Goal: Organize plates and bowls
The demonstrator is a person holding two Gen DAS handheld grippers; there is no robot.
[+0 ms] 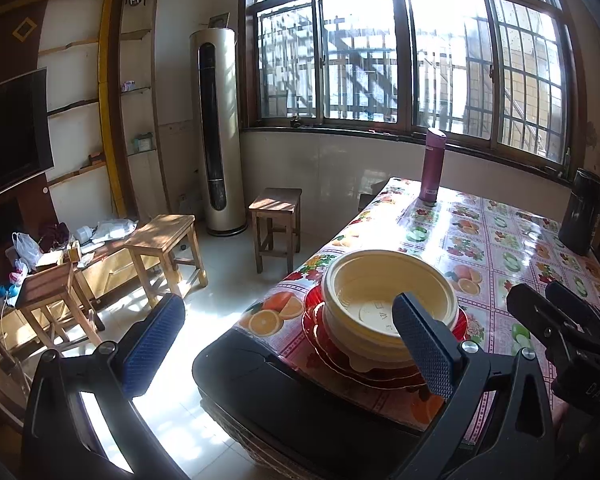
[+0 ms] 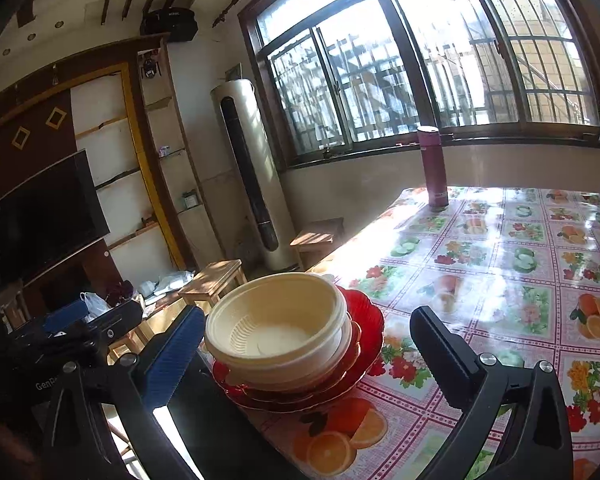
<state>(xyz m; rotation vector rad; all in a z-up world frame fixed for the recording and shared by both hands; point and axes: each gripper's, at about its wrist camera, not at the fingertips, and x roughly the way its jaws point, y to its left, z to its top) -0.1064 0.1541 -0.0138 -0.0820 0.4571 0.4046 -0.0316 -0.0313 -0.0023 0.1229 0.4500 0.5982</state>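
Sunlit room w/ barred window; on the fruit-print counter (image 2: 500,264), near its front-left corner, cream bowls (image 2: 278,320) sit nested on red plates (image 2: 364,316), between the right gripper (image 2: 308,348) fingers, spread wide & empty, nearer than the left gripper (image 1: 288,340), also wide open, empty.

Table (image 2: 500,280): plates (image 2: 364,320), flask (image 2: 432,168).

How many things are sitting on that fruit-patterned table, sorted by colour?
Cream bowls: 2, nested, as far as the rims show
Red plates: 2, stacked under the bowls; more may be hidden
Purple flask: 1
Black container: 1, at the far right edge
Total: 6
Both tools, left and right, are open and empty.
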